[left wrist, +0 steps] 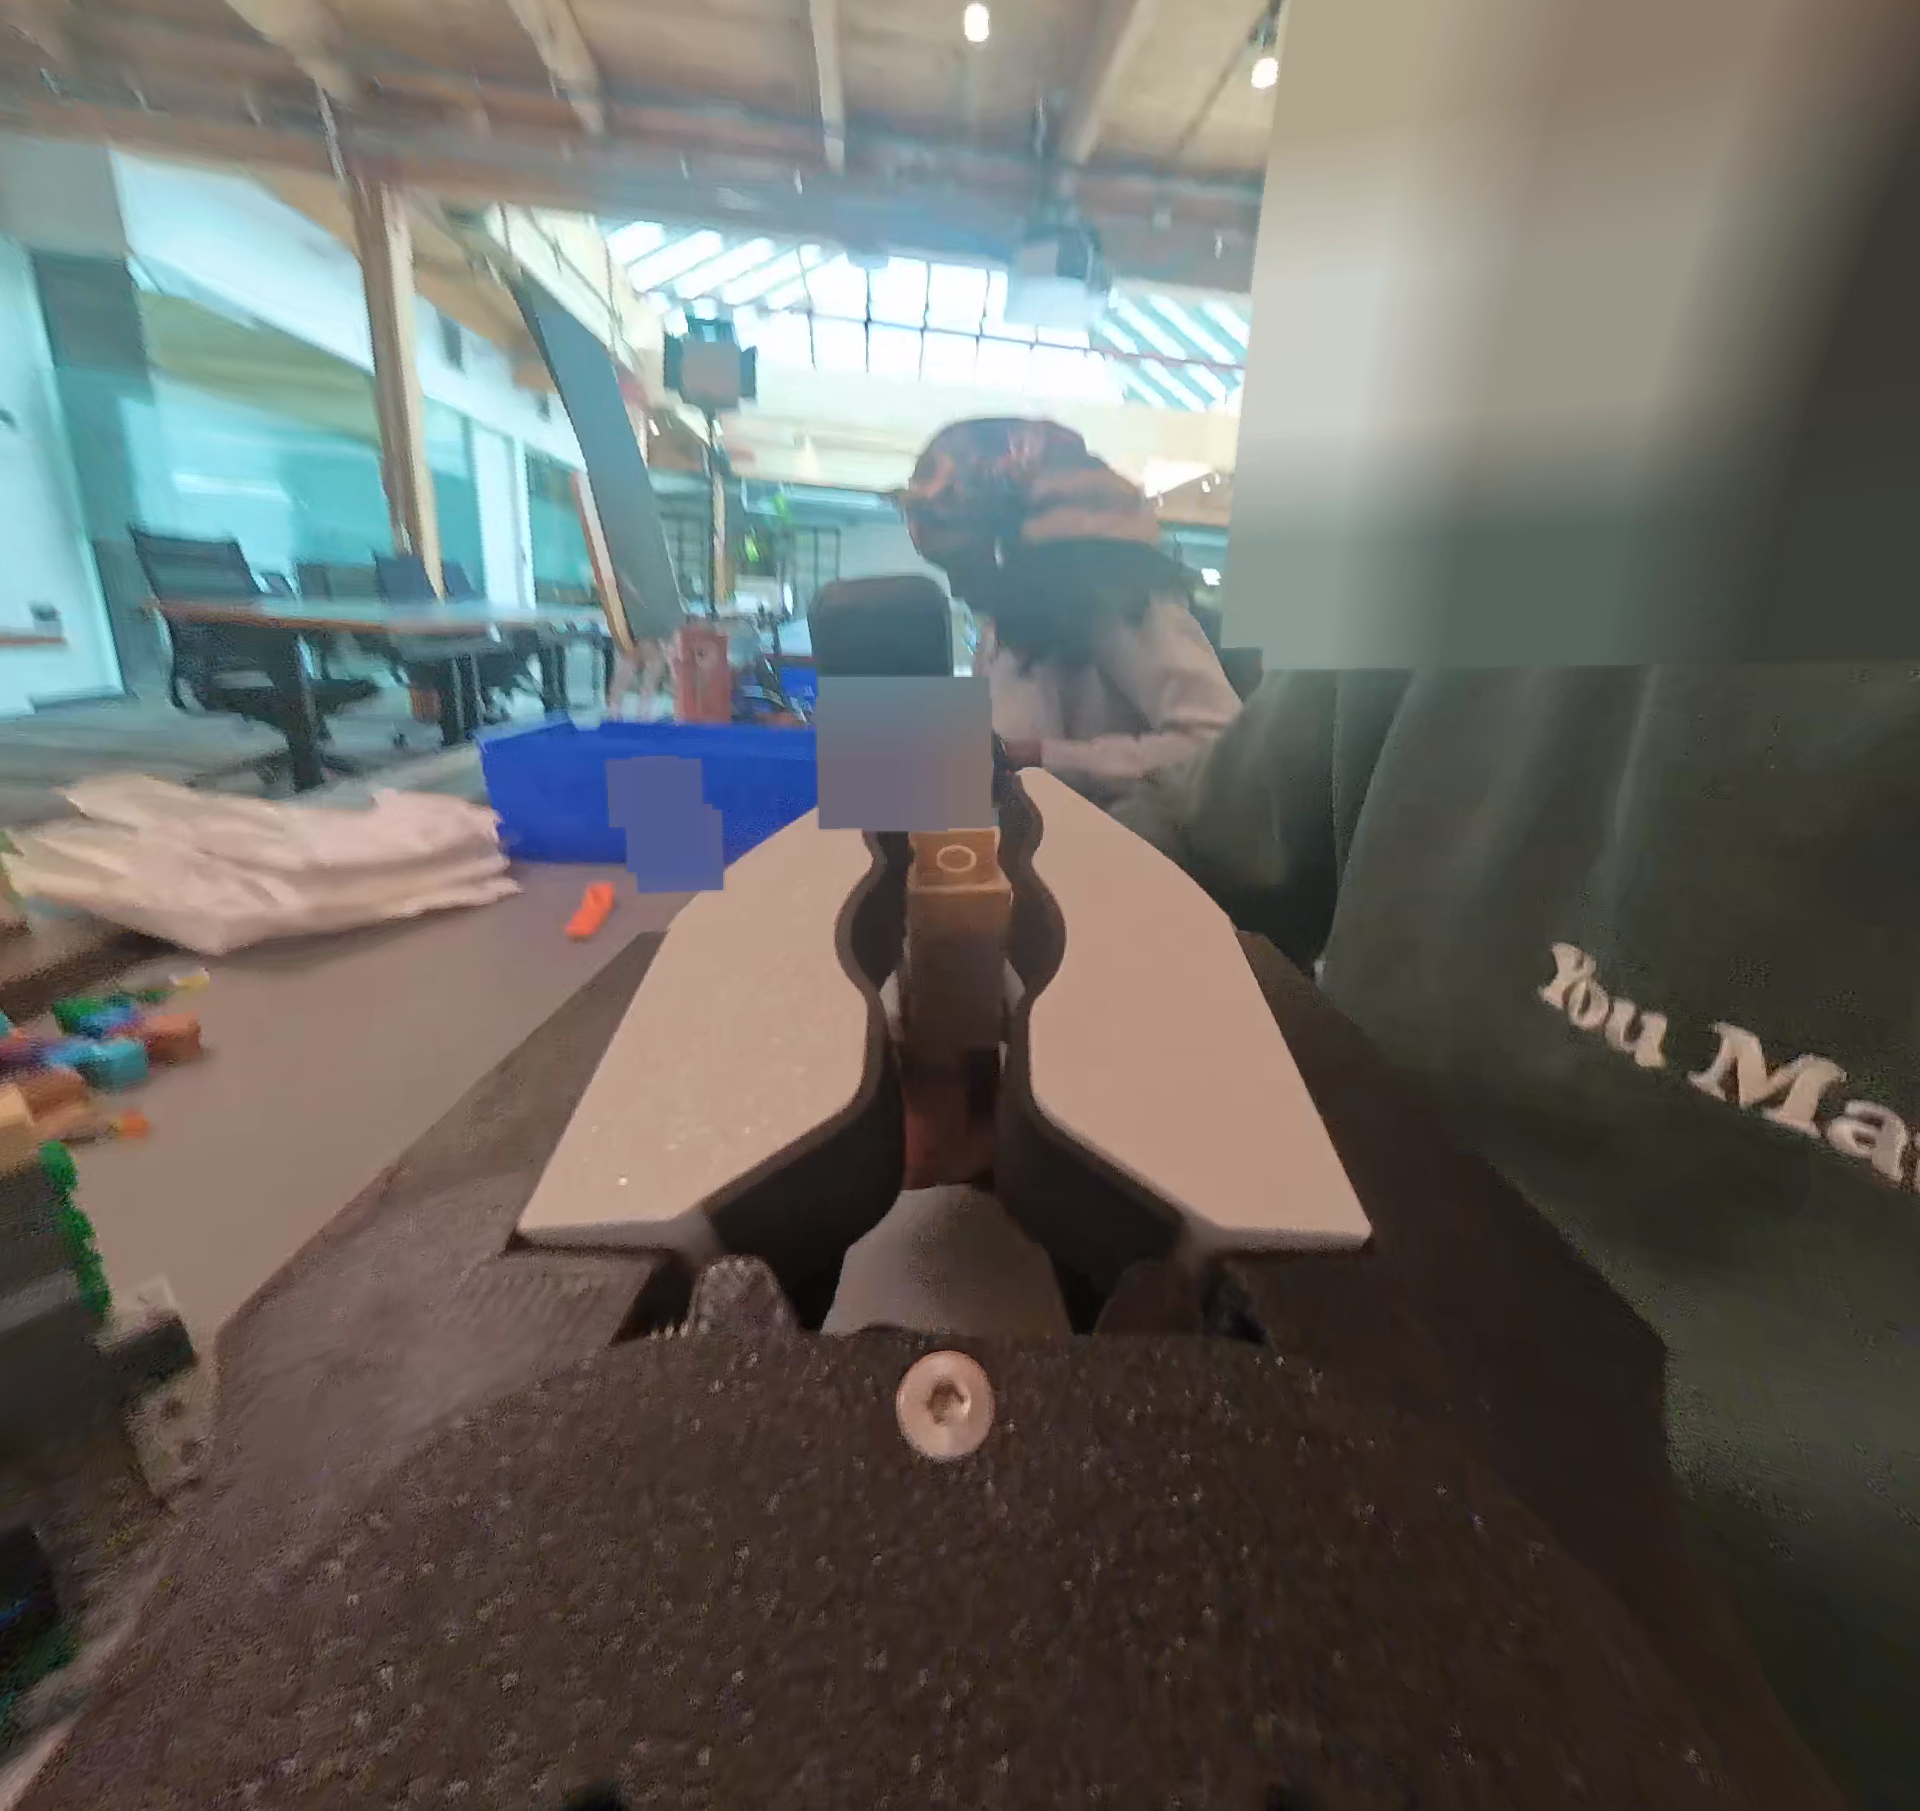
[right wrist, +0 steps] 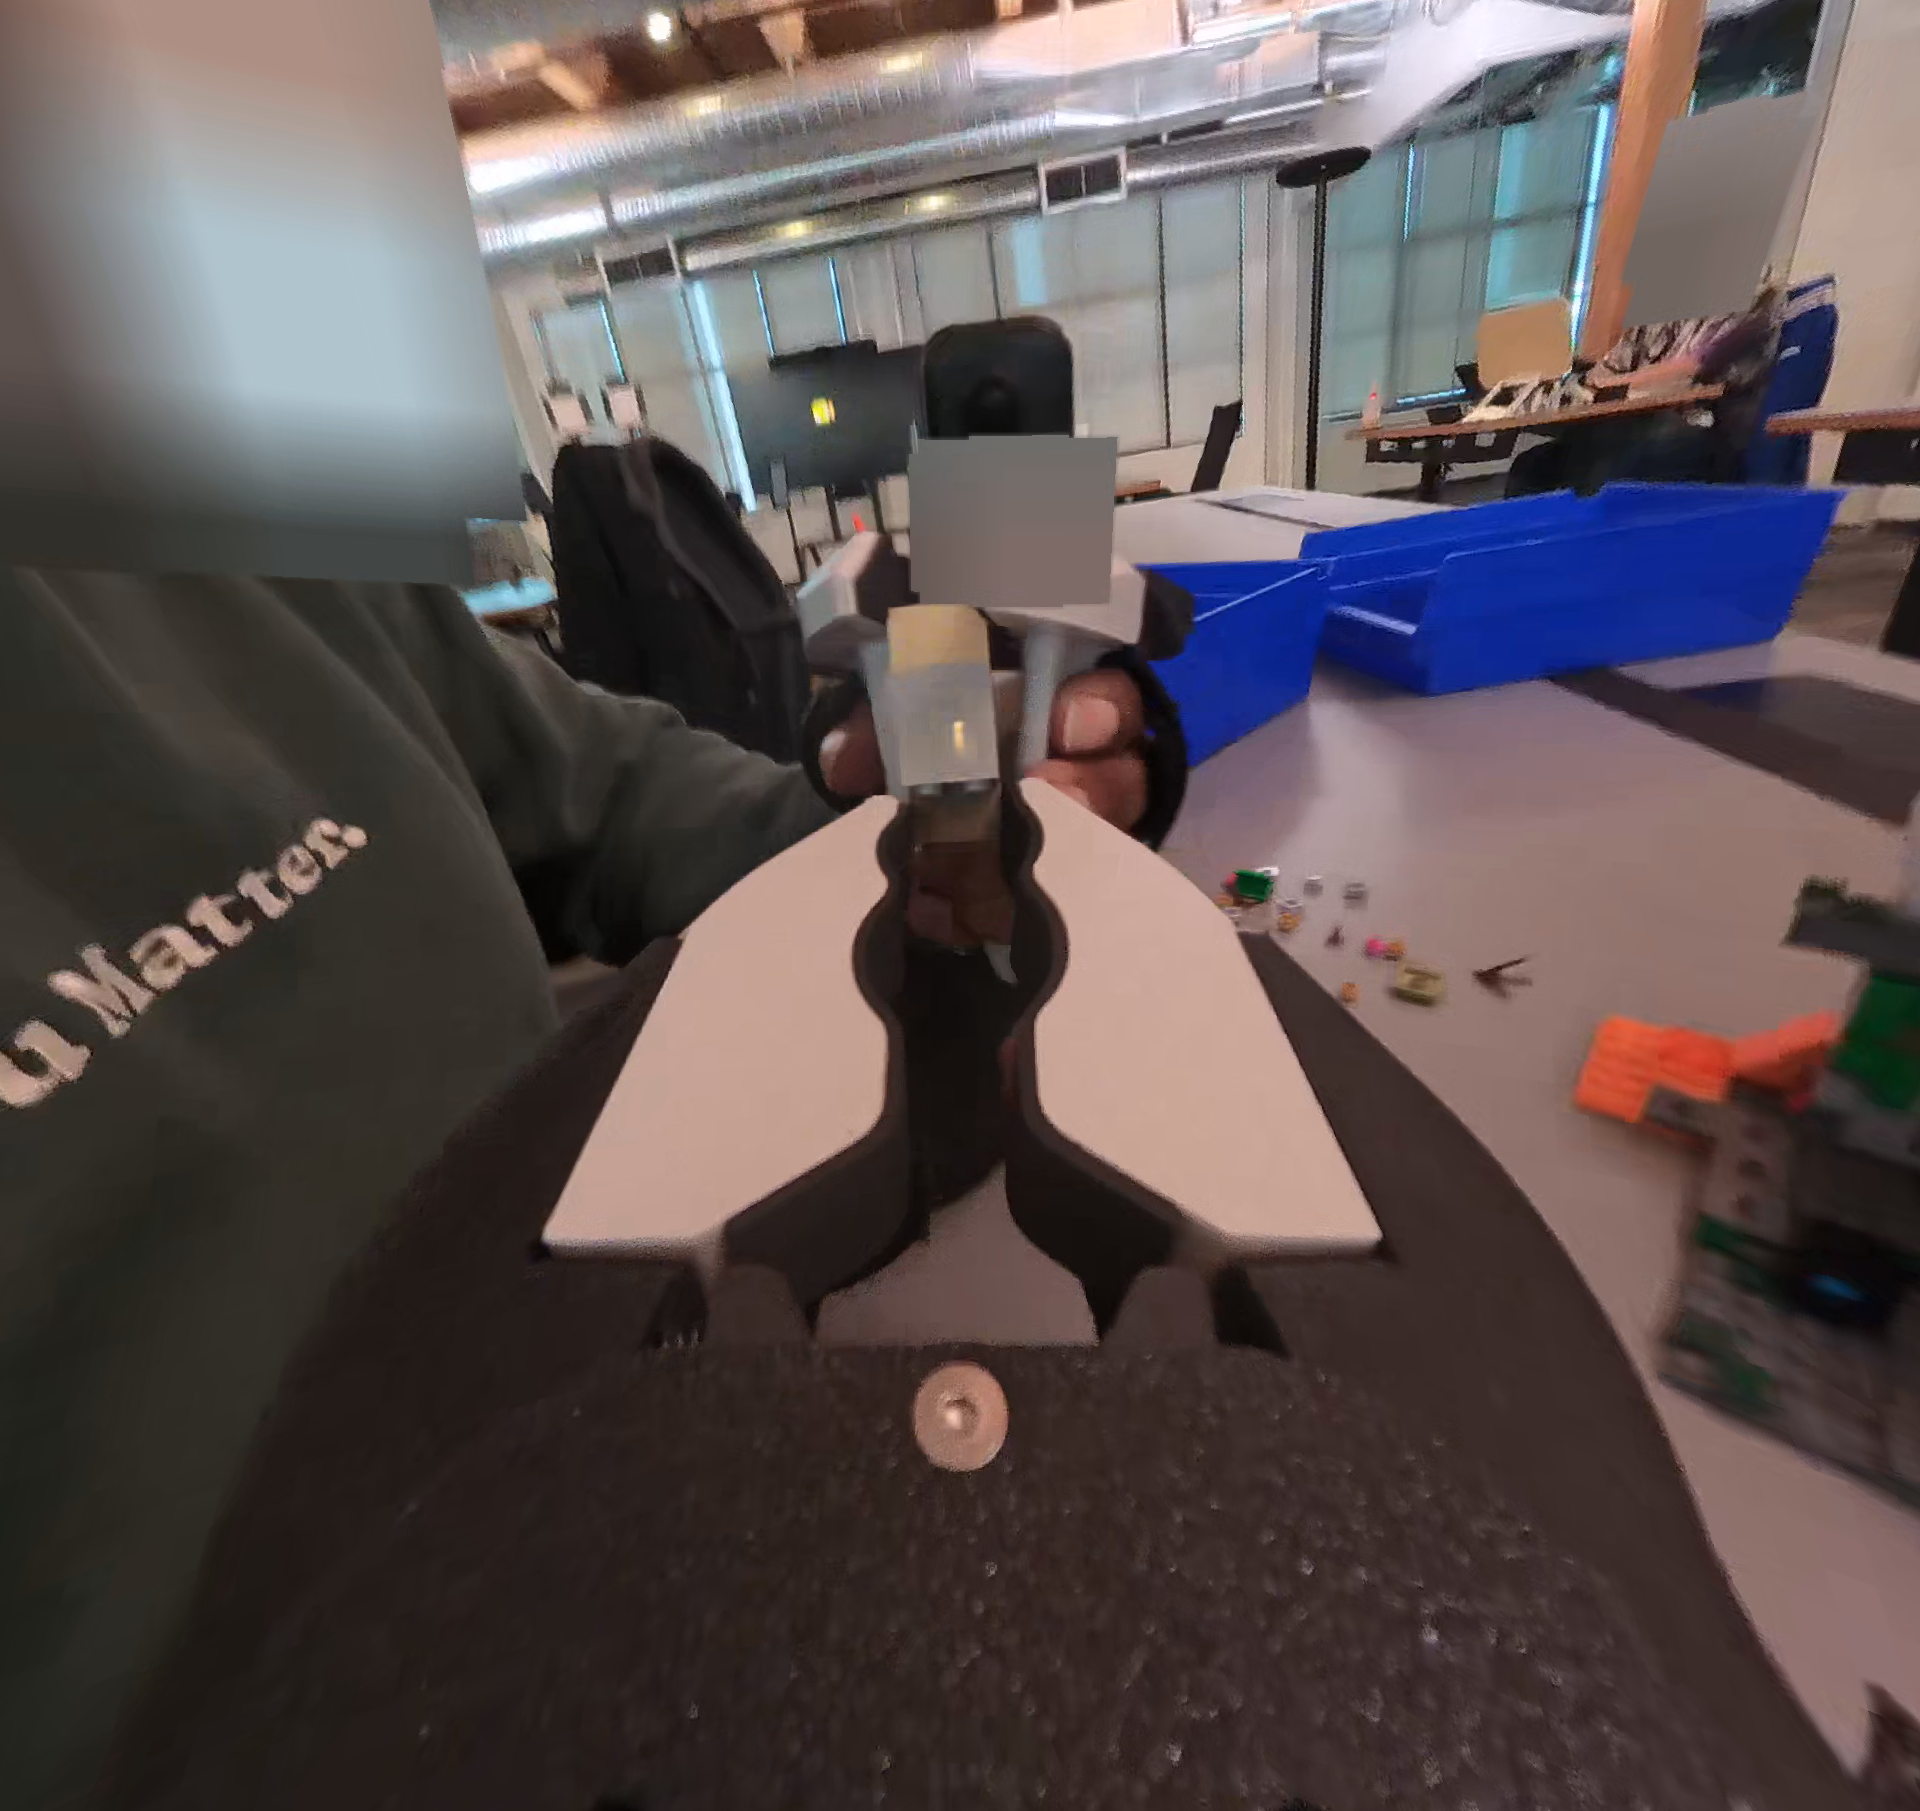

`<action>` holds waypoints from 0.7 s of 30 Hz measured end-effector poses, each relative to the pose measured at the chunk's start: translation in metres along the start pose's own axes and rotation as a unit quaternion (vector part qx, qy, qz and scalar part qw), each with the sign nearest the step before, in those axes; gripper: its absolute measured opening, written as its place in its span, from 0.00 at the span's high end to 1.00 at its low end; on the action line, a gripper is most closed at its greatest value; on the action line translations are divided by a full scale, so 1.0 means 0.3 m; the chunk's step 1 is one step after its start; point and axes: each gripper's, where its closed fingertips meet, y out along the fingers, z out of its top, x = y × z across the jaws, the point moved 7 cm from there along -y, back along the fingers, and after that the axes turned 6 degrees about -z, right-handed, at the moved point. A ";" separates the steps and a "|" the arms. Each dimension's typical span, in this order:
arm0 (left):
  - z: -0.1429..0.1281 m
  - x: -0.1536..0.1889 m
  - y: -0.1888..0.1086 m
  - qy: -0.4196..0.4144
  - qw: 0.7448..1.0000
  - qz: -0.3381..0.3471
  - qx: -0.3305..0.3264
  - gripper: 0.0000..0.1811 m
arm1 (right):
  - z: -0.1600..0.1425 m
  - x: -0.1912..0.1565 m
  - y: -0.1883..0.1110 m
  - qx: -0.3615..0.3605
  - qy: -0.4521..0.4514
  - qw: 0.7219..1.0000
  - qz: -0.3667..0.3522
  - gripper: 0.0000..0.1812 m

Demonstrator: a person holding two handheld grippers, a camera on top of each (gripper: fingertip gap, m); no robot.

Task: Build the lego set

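Observation:
My left gripper [left wrist: 951, 831] is shut on a small brown and tan lego piece [left wrist: 954, 940] that stands upright between its pads. My right gripper [right wrist: 956, 816] is shut on a brown lego piece with a white tip [right wrist: 961, 894]. The two grippers face each other, raised above the grey table [right wrist: 1507, 826]. In the right wrist view the left gripper [right wrist: 945, 681], held by a hand, grips a grey and tan block [right wrist: 940, 722] that meets the brown piece. In the left wrist view a mosaic patch hides most of the right gripper.
A partly built lego model [right wrist: 1818, 1190] and orange pieces [right wrist: 1662, 1065] stand on the table at the right, with small loose pieces [right wrist: 1299, 914] beyond. Blue bins [right wrist: 1558, 587] sit farther back. Loose bricks [left wrist: 104, 1044] and white bags [left wrist: 270, 857] lie left. A green sweatshirt [left wrist: 1610, 1034] is close by. The grippers are tip to tip, or close to it.

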 end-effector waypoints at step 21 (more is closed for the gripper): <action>0.011 -0.026 -0.047 -0.044 0.996 -0.003 0.080 0.91 | 0.014 0.021 0.030 -0.023 0.005 0.999 -0.036 0.82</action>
